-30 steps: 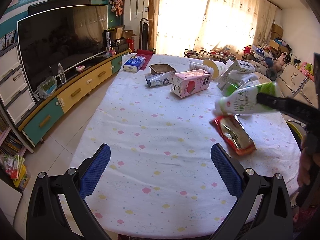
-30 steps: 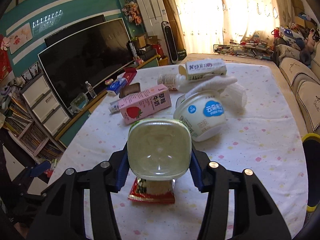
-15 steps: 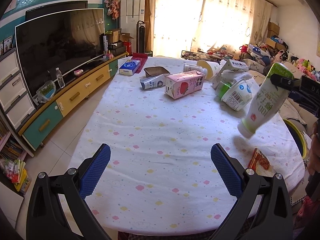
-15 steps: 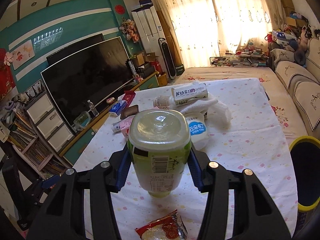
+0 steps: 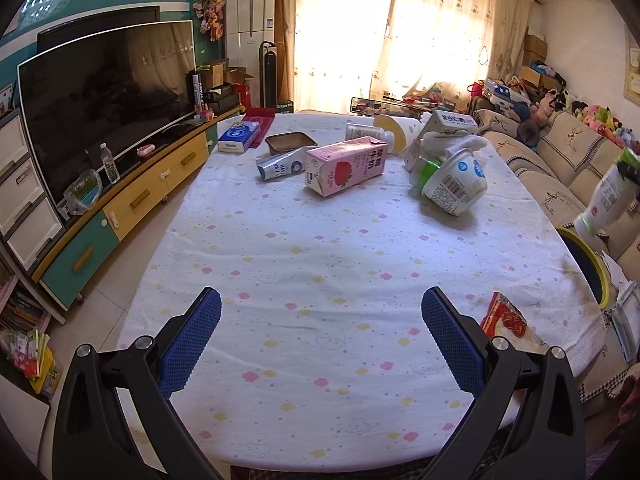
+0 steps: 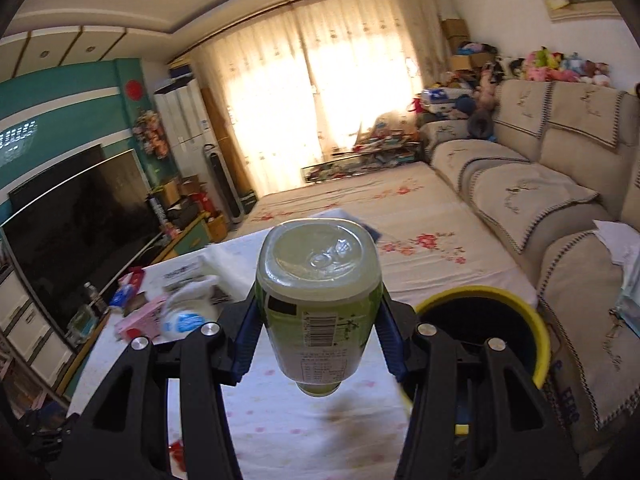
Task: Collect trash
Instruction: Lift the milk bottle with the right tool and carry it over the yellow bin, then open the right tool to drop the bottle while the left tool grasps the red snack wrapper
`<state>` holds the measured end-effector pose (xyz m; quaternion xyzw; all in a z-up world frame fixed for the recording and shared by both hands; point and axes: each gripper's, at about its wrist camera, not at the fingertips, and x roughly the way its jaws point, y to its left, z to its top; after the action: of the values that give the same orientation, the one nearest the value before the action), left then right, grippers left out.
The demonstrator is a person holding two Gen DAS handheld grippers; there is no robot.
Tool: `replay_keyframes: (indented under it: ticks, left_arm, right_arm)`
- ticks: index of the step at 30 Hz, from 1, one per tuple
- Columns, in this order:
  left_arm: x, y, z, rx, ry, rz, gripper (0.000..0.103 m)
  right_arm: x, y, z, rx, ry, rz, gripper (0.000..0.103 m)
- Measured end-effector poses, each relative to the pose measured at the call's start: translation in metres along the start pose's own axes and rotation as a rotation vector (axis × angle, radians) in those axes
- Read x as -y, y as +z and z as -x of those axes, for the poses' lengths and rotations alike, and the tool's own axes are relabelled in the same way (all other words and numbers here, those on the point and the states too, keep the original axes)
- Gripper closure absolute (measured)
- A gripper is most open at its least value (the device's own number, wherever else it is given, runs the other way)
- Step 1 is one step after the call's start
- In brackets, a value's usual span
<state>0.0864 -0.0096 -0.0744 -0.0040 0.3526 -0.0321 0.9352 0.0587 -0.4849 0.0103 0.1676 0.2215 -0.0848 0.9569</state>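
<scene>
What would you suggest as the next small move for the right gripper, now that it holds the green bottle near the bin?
Probably carry it a little further right, over the bin's opening. The right gripper is shut on the green bottle, which hangs cap down above the table's edge, while the yellow-rimmed bin sits just to its right. Releasing now might drop it on the tablecloth.

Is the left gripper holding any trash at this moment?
No, the left gripper is open over the bare tablecloth, nothing between its blue pads.

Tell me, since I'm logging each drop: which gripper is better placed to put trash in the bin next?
Right. The right gripper already clamps the green bottle beside the yellow-rimmed bin; the left gripper hangs open over the table.
</scene>
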Motion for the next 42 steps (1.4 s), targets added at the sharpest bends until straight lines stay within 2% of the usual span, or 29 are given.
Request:
replay_keyframes:
  ticks: [5,12,15,19,26,31,36,42]
  left_arm:
    - [0.021,0.001,-0.005,-0.022,-0.035,-0.029,0.004]
    - [0.057,-0.002,-0.009,-0.055,-0.106,-0.086,0.004]
    - [0.074,-0.003,-0.008,-0.064,-0.145,-0.118,0.004]
    - [0.093,-0.005,-0.012,-0.091,-0.188,-0.150,0.004]
    - [0.112,-0.010,-0.023,-0.151,-0.269,-0.176,0.004]
    - [0.122,-0.016,-0.038,-0.246,-0.341,-0.182,0.004]
    - [0.134,-0.027,-0.056,-0.328,-0.348,-0.189,0.004]
    - [0.148,-0.029,-0.063,-0.324,-0.315,-0.220,0.006]
  right_arm:
    - [0.079,-0.017,-0.025,-0.051,-0.218,-0.085,0.054]
    - [0.142,-0.069,-0.090,-0.222,-0.332,-0.115,0.054]
    - [0.152,-0.081,-0.115,-0.273,-0.342,-0.117,0.053]
    - [0.152,-0.086,-0.129,-0.303,-0.349,-0.104,0.052]
    - [0.145,-0.077,-0.121,-0.255,-0.364,-0.070,0.045]
    - [0.142,-0.071,-0.111,-0.239,-0.356,-0.074,0.042]
    - [0.136,-0.066,-0.105,-0.225,-0.344,-0.069,0.041]
    - [0.127,-0.063,-0.102,-0.213,-0.332,-0.056,0.041]
